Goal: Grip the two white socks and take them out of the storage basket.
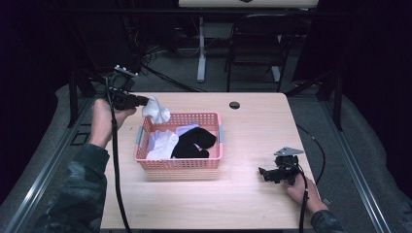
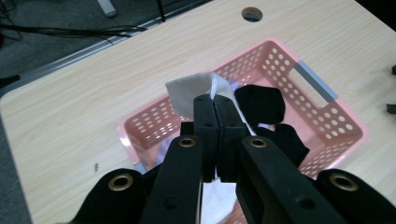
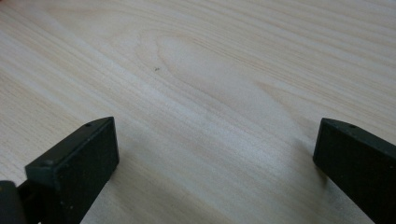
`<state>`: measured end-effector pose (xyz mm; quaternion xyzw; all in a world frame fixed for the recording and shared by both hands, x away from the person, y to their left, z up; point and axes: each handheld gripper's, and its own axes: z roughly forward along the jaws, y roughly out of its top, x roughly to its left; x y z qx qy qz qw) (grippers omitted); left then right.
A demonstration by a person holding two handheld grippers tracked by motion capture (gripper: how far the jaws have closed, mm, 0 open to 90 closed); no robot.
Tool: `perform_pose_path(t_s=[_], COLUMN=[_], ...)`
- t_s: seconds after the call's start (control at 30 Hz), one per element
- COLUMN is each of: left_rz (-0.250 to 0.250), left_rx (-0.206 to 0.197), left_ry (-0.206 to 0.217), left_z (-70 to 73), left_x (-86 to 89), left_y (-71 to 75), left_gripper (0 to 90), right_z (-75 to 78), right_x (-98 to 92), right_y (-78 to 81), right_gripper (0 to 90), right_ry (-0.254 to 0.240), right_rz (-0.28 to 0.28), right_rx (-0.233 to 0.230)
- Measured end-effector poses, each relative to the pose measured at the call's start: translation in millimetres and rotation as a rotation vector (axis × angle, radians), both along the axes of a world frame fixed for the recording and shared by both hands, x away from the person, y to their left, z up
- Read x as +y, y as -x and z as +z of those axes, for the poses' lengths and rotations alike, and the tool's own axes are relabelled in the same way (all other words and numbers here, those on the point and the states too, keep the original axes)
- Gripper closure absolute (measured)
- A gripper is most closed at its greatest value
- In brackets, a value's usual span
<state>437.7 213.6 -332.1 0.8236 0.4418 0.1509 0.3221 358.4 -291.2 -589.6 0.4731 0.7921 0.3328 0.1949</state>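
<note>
Above the pink basket's [image 1: 179, 162] left rim, the left tool [image 1: 144, 101] pinches a white sock [image 1: 156, 111] dangling lengthwise downward.

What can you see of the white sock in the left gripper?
The white sock is soft, crumpled fabric, bunched into a loose wad. The left gripper is shut on one part of it and holds it in the air over the left end of the pink basket. It looks clear of the clothes in the basket.

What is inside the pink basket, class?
Inside the pink basket lie a black sock and white cloth pieces. The left claw is shut on a white cloth above its rim. Anything beneath the pile is covered.
</note>
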Motion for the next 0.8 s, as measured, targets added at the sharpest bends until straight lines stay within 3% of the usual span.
perform_pose_path(t_s=[0.43,0.8], left_rz=[0.097,0.179], left_rx=[-0.032,-0.03], left_ry=[0.002,0.022], left_z=[9.6,3.7], left_x=[42.2,75.6], left_y=[6.0,9.4], left_gripper=[89.4,89.4], right_z=[0.0,0.0], right_x=[0.0,0.0], right_y=[0.0,0.0], right_gripper=[0.0,0.0], right_ry=[0.0,0.0], right_rz=[0.0,0.0], right_rx=[0.0,0.0])
